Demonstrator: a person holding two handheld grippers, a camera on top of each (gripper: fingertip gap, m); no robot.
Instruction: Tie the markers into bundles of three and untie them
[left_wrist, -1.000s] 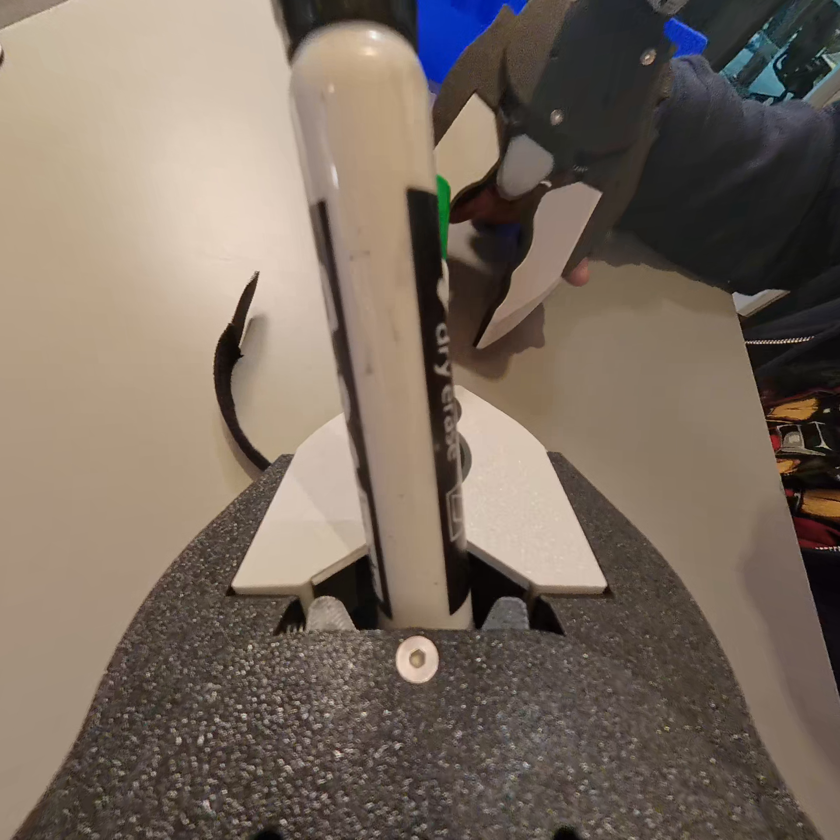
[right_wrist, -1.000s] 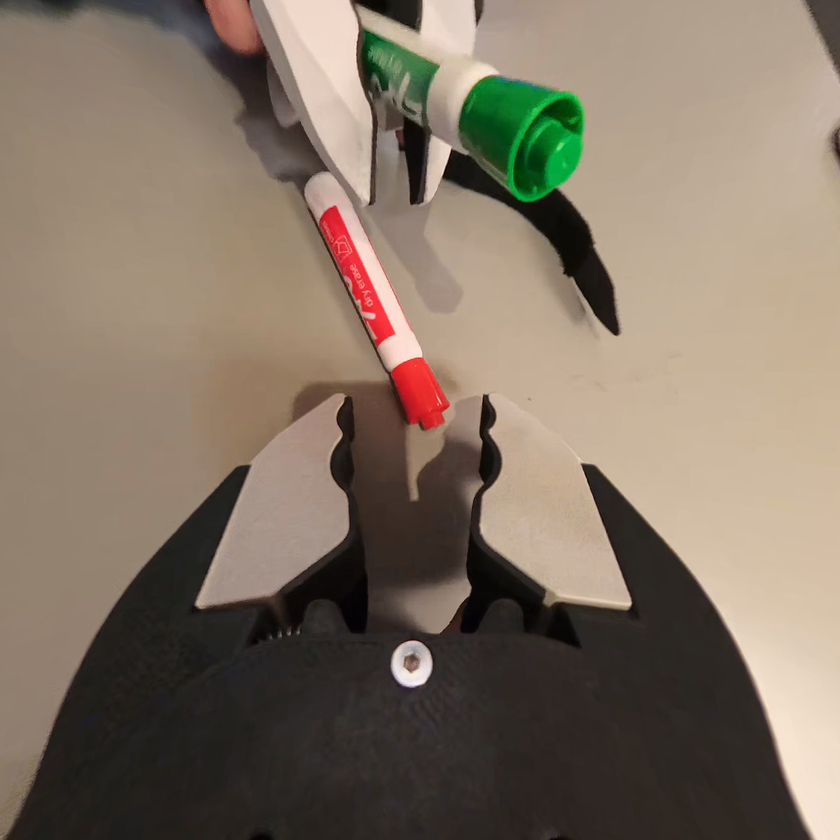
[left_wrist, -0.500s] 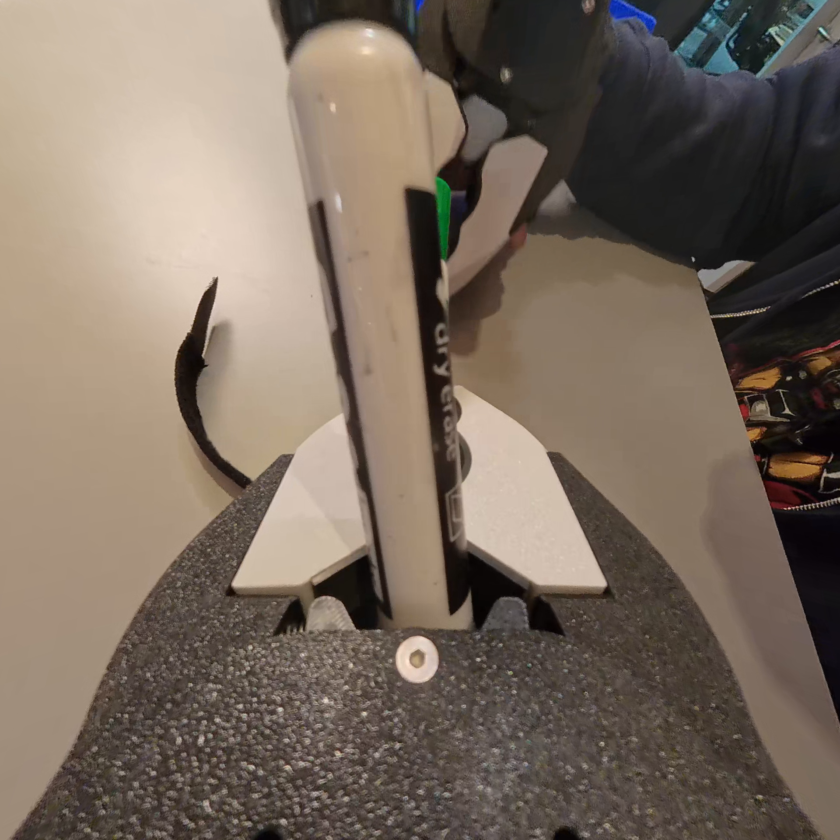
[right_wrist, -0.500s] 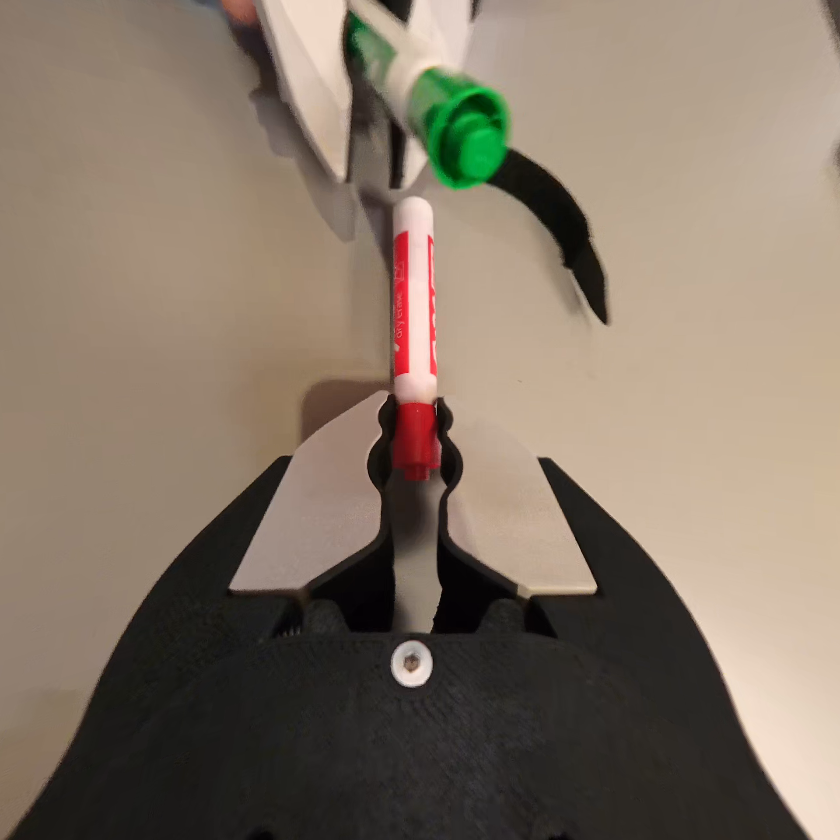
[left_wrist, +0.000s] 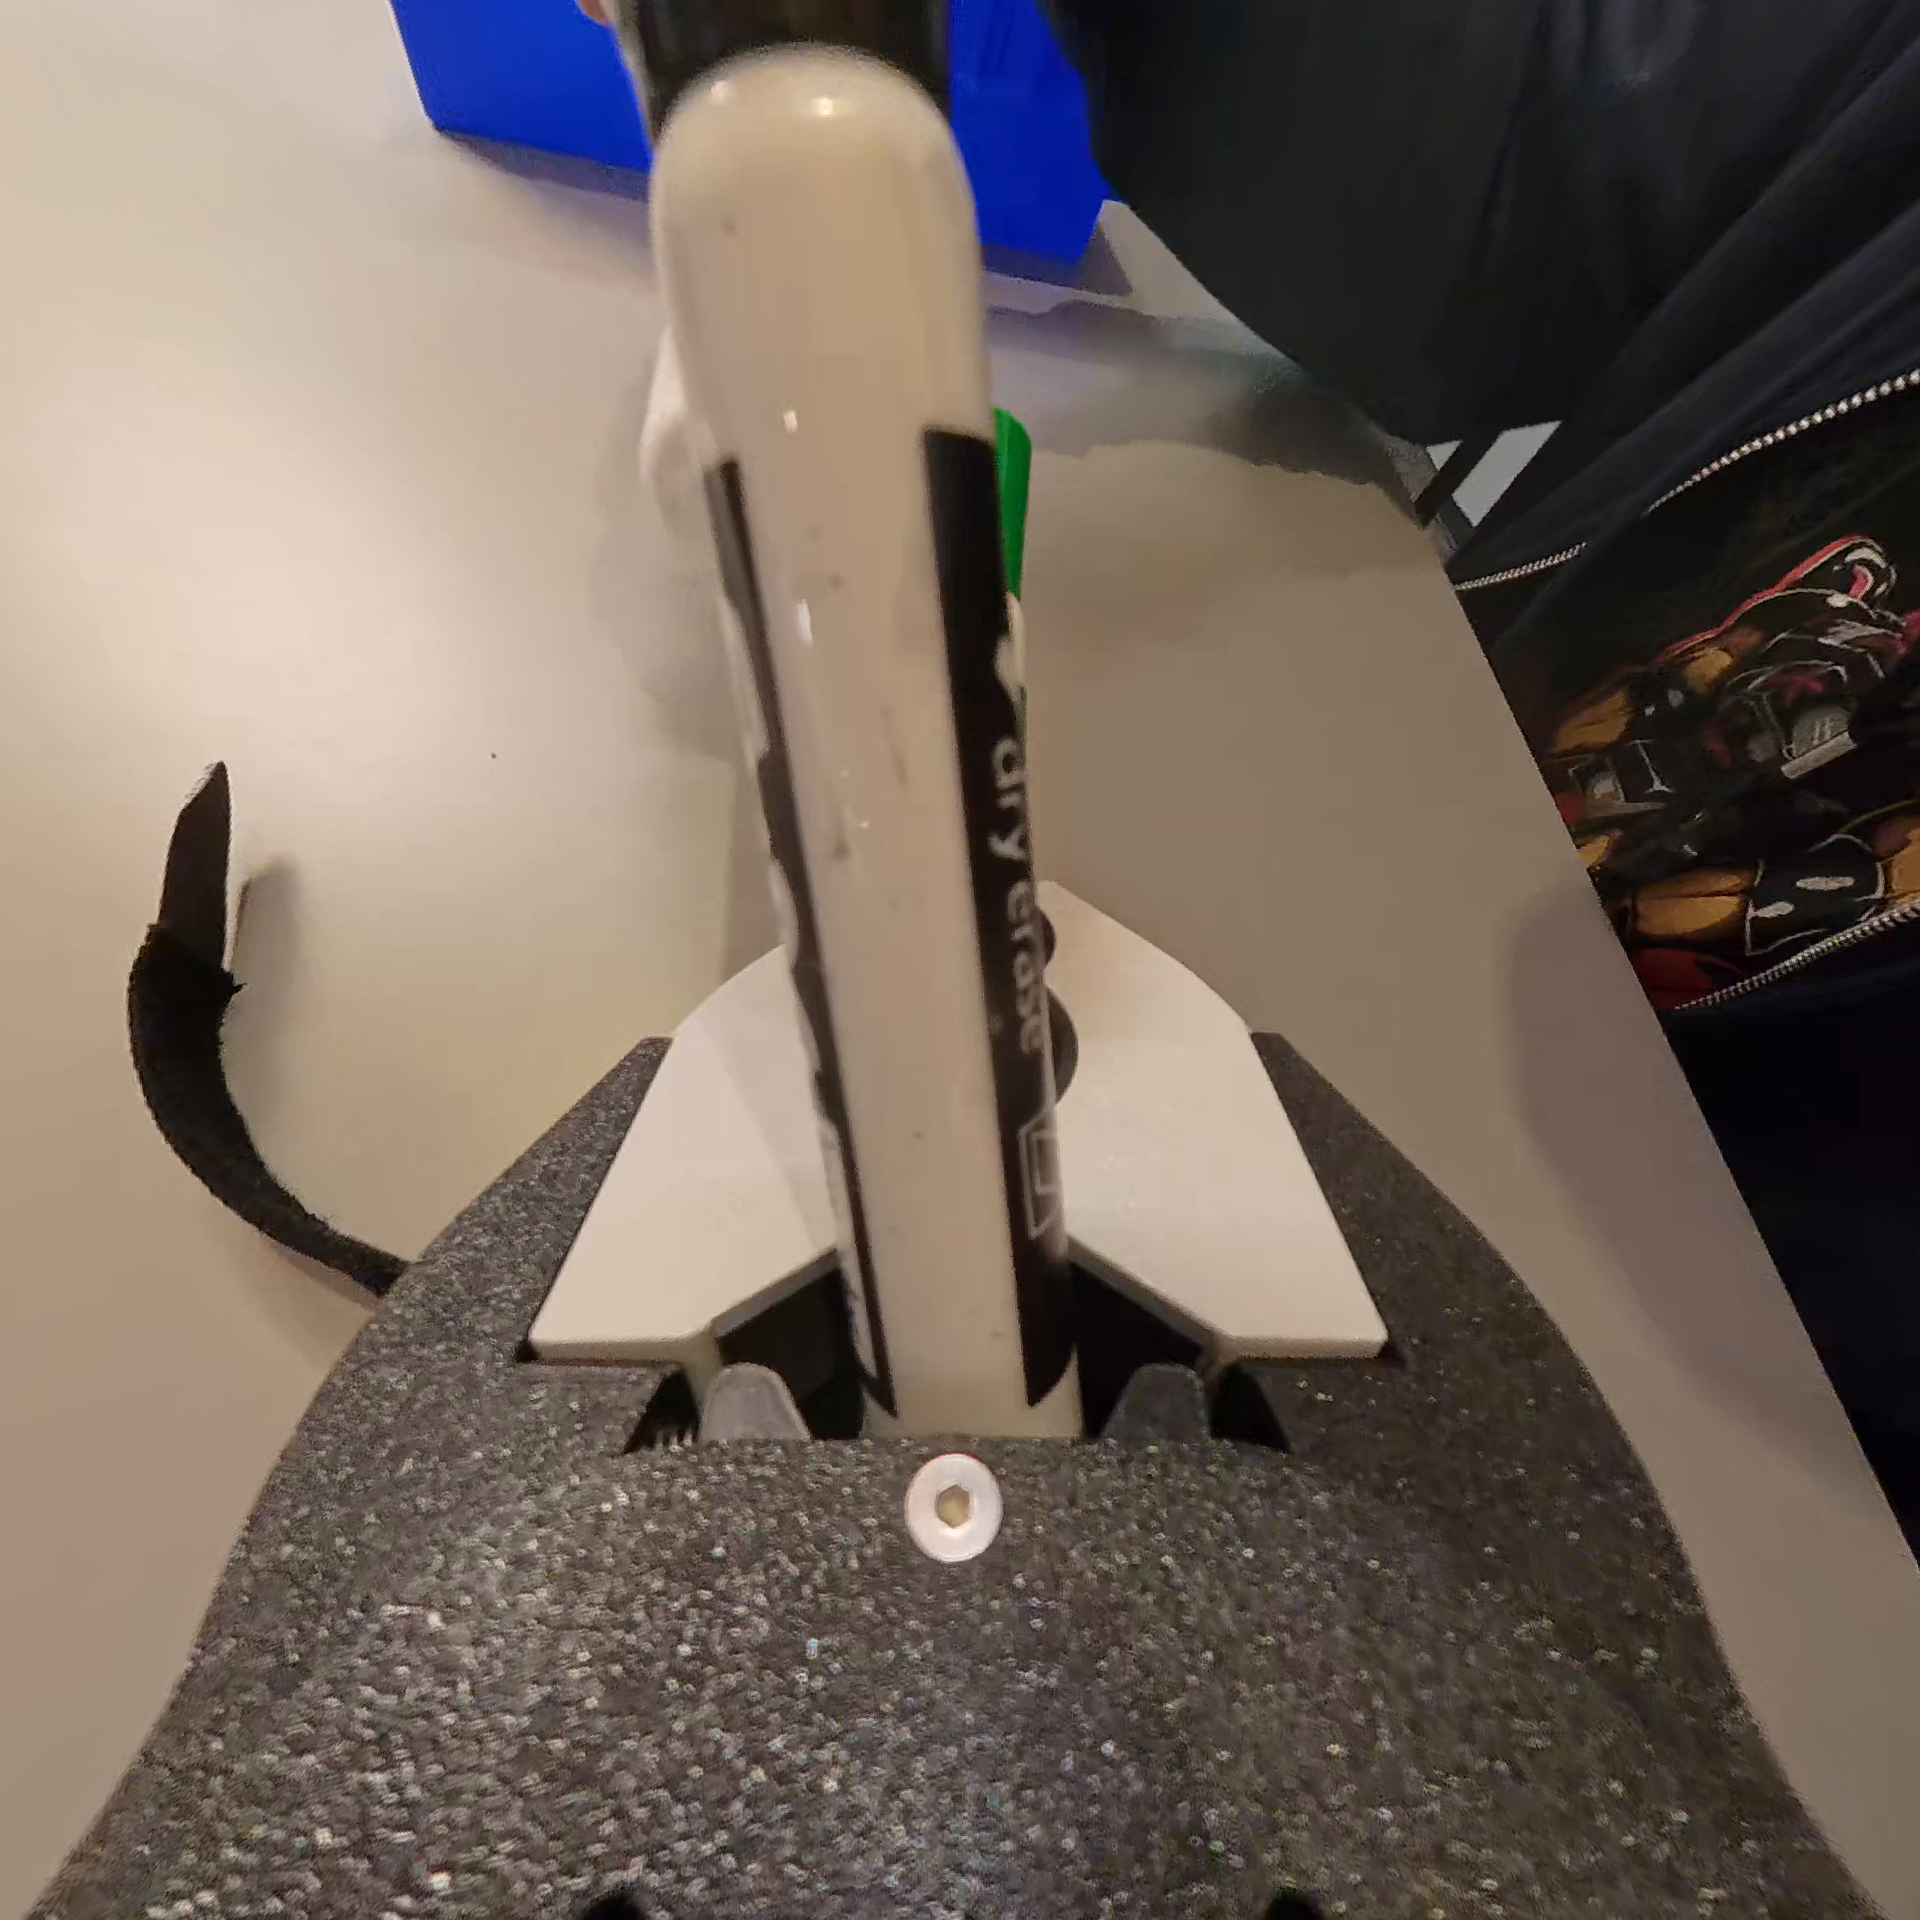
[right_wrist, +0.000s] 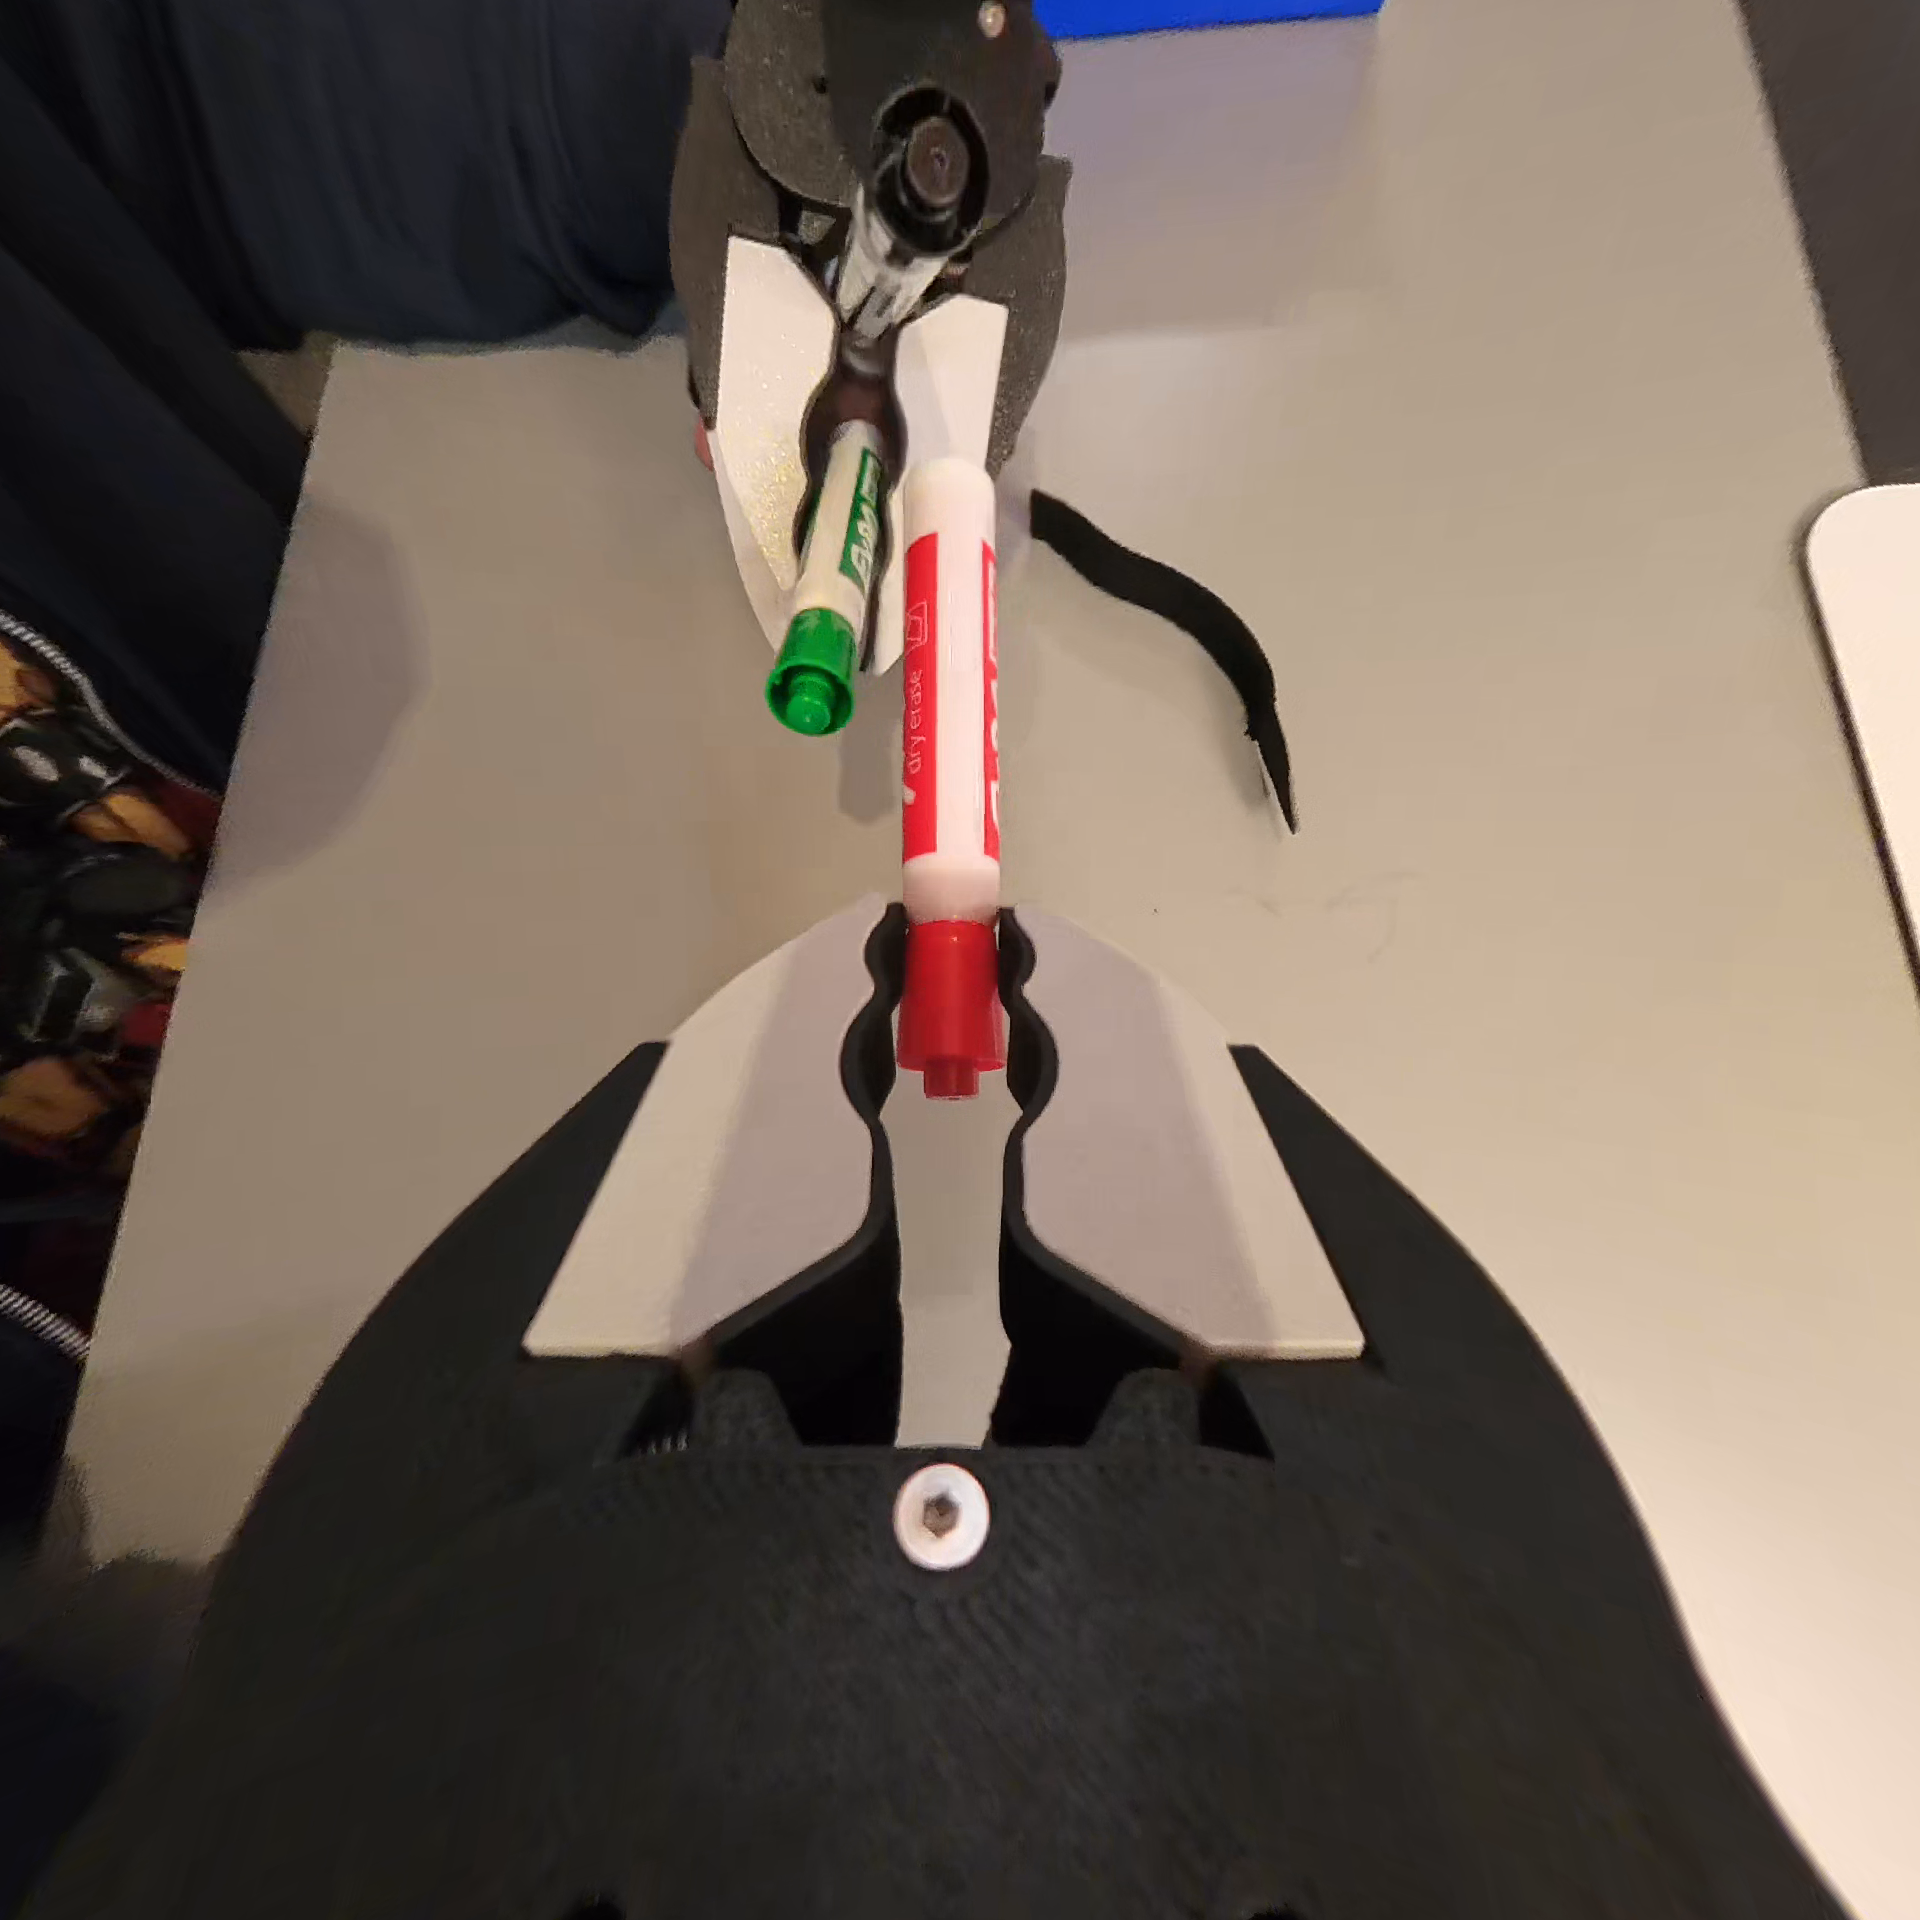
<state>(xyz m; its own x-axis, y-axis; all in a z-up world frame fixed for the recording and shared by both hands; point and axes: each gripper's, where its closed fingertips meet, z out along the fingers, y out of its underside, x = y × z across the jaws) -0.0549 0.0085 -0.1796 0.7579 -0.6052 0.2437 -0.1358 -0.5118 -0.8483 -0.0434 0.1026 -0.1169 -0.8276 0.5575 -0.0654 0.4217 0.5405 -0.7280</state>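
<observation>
Gripping the red marker (right_wrist: 951, 717), right tongs (right_wrist: 948, 997) near table edge (right_wrist: 281, 623); left tongs (right_wrist: 842, 540) clamp two markers.

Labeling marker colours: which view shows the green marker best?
Right wrist view: the green marker shows cap and barrel, held in the left tongs beside the red marker. Left wrist view shows only a green sliver behind the black marker.
</observation>
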